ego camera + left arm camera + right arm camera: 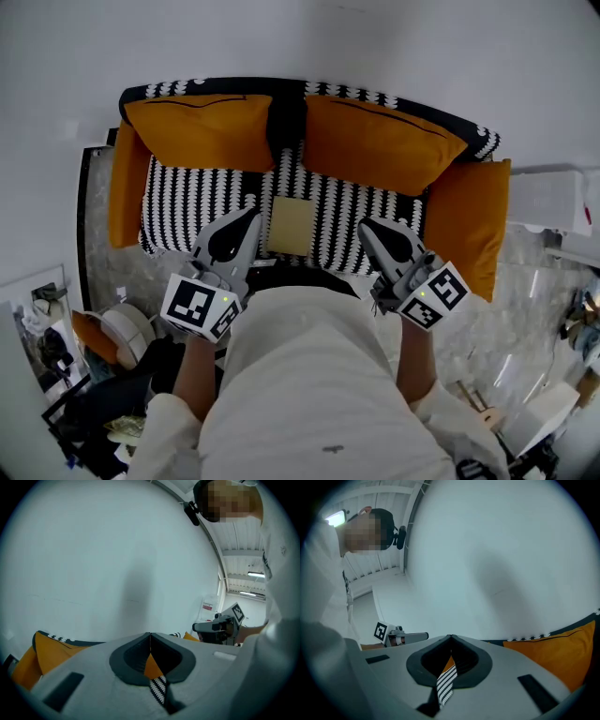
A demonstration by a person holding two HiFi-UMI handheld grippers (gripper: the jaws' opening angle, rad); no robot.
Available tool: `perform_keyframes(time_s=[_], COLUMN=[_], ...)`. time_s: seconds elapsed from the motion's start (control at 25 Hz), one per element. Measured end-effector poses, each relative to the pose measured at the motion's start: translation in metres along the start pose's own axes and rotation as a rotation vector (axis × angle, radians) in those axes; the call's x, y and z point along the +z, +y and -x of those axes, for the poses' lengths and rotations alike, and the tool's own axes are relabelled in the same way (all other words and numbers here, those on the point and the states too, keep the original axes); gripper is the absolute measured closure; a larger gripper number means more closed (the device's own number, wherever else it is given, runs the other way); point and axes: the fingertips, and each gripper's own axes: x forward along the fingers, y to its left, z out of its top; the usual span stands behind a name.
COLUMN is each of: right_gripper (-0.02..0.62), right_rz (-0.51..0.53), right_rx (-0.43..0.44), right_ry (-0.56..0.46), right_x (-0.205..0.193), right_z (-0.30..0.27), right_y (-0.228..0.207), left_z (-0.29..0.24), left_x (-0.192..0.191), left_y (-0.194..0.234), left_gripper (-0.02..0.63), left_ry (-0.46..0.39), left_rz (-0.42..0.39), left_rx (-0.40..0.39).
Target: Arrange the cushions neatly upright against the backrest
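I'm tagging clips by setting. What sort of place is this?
Probably a staged sitting corner in a lab or workshop, not a home: a patterned sofa with orange cushions against a bare white wall, clutter beside it, strip lights overhead.

One orange cushion (200,131) upright against backrest (287,112), second orange cushion (380,142) beside it, slightly tilted
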Motion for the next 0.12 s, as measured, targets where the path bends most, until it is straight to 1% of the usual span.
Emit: perform_keyframes(time_s=[0.12], right_gripper=[0.586], right_rz=[0.007], right_rx=[-0.014], right_ry=[-0.004], right_x=[0.0035], right_z=[0.0034], right_y=[-0.0055], left_z=[-0.0014], left_x=[0.0006], left_y=[-0.0002], left_gripper=[0.594], left_ry=[-0.001], left_rz=[0.005], left_rx=[0.005])
